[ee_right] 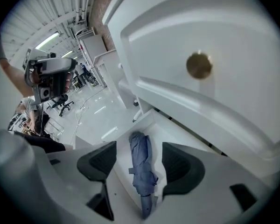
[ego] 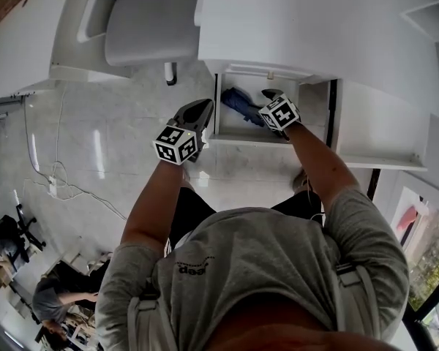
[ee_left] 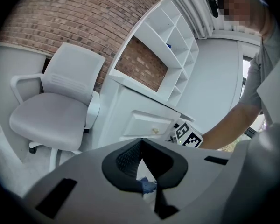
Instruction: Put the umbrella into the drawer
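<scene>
Umbrella (ego: 238,102), blue, folded: lies inside the open drawer (ego: 243,139), at 12 o'clock from me. My right gripper (ee_right: 140,146): fingers wide apart and empty, hovering over the umbrella, which shows between them ungripped. My left gripper (ee_left: 141,141): fingertips together, holding nothing, at the drawer's 9 o'clock edge. Chair (ego: 150,20), white: 11 o'clock, on the floor.

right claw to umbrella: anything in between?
Nothing. In the right gripper view the right claw has its jaws apart over the umbrella, which lies on the floor of the open drawer; only a bare gap shows between them.
</scene>
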